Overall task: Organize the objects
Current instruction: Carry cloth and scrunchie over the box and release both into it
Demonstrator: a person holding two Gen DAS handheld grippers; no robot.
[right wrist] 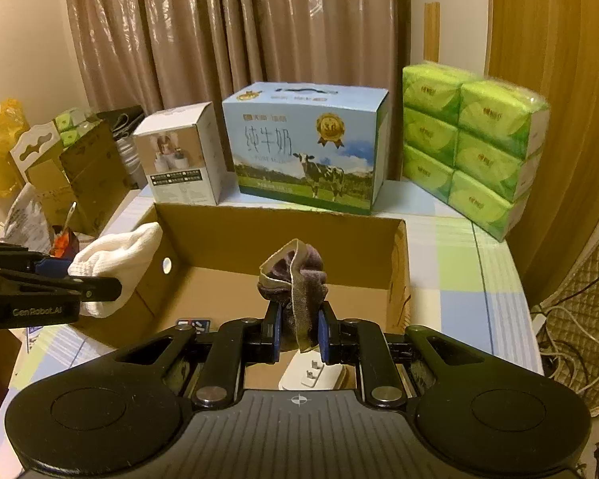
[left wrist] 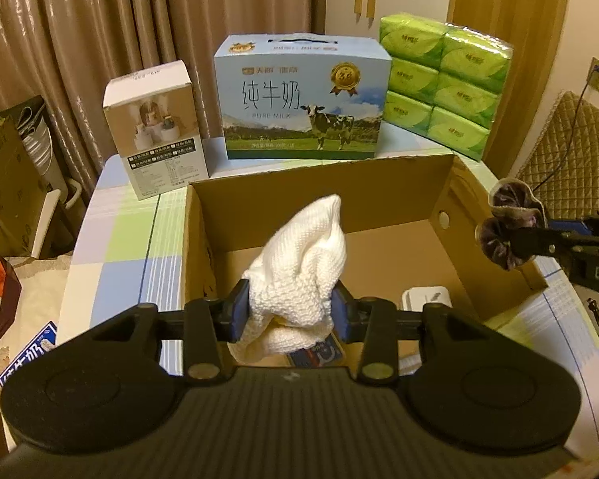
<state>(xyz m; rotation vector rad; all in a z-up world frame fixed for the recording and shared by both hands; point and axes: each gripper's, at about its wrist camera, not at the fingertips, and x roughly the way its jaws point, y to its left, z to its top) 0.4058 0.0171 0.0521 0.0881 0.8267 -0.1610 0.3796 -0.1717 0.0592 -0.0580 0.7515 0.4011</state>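
Above the open cardboard box [left wrist: 439, 199], your left gripper [left wrist: 291, 311] is clamped on a soft white knitted cloth [left wrist: 303, 263], and your right gripper [right wrist: 298, 333] at 3 o'clock pinches a limp purple scrunchie [right wrist: 293, 275]. Both look light and floppy, so hold the bunched middle. Box floor holds a white plug [right wrist: 313, 373] and a blue packet [left wrist: 319, 353] at 6 o'clock.
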